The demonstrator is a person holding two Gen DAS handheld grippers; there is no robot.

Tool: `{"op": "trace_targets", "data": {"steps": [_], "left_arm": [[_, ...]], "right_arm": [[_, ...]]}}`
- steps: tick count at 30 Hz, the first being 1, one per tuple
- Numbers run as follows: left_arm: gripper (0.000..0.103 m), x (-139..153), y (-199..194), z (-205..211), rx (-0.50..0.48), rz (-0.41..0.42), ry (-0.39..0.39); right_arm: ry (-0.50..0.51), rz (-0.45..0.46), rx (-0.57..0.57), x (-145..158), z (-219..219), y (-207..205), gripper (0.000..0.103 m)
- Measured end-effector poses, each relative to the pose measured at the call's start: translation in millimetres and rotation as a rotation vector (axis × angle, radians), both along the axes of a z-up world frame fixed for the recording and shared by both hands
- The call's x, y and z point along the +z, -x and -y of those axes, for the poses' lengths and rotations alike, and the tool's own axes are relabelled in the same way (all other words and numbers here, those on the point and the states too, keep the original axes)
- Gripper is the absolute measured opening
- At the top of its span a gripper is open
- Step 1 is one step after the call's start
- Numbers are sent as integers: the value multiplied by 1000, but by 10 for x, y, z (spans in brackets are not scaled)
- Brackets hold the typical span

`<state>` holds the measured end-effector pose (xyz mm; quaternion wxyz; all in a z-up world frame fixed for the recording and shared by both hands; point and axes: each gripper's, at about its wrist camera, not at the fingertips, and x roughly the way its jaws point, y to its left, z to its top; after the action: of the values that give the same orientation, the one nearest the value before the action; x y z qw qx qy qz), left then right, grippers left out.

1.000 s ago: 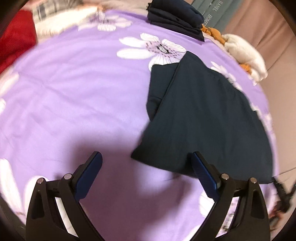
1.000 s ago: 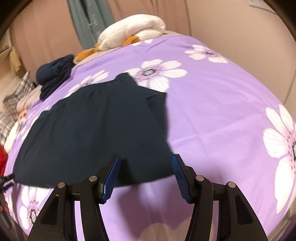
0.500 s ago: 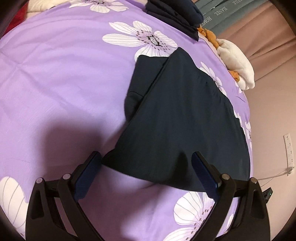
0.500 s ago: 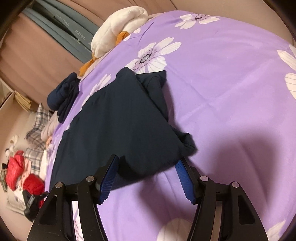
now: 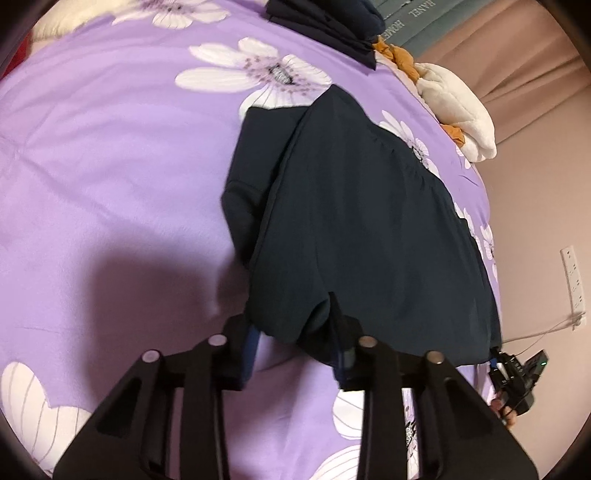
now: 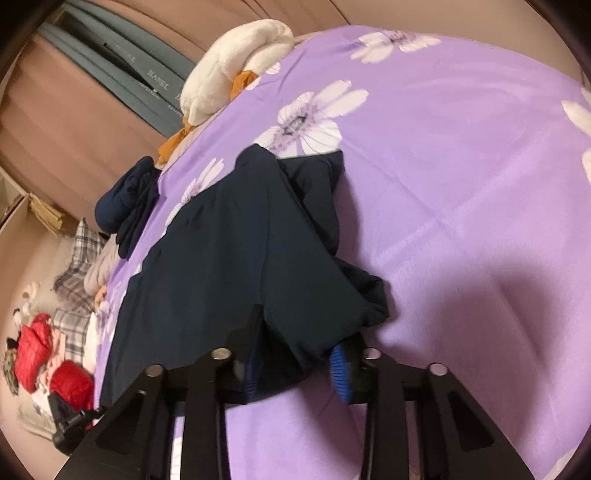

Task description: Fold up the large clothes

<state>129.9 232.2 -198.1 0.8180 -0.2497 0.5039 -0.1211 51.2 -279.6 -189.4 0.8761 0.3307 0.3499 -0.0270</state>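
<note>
A dark navy garment [image 5: 362, 221] lies partly folded on the purple flowered bedspread [image 5: 110, 166]. My left gripper [image 5: 295, 343] has its jaws closed in on the garment's near corner, with cloth bunched between the blue pads. In the right wrist view the same garment [image 6: 229, 258] stretches away from me. My right gripper [image 6: 295, 365] grips its other near corner, cloth between the pads [image 6: 338, 363]. A sleeve is tucked under along one side in both views.
A pile of folded dark clothes [image 5: 332, 22] and a white and orange plush toy [image 5: 458, 107] lie at the far edge of the bed. Plaid and red clothes [image 6: 55, 332] sit off the bed's side. A wall socket [image 5: 572, 277] with a cable is at the right.
Both grippers moved forward onto the garment's near edge and closed from wide open onto its two corners. The cloth now bunches up between the pads.
</note>
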Motion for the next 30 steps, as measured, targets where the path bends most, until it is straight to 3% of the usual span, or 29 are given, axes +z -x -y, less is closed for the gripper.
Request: {"op": "trace_targets", "data": {"steps": [7,12,25,30], "left_arm": [[28,112,23,37,-1,55,-90],[28,0,-14,75,3,39,-123],[30,59,-1,159,-8,67,-229],[42,58,21,144,9,66,-260]], "right_arm": [[42,64,17,254,-44,28,21],[34,13,8,51,4,-13,20],[18,8,8,86,-3,22,20],[19,-7,0,65,8,29,20]]}}
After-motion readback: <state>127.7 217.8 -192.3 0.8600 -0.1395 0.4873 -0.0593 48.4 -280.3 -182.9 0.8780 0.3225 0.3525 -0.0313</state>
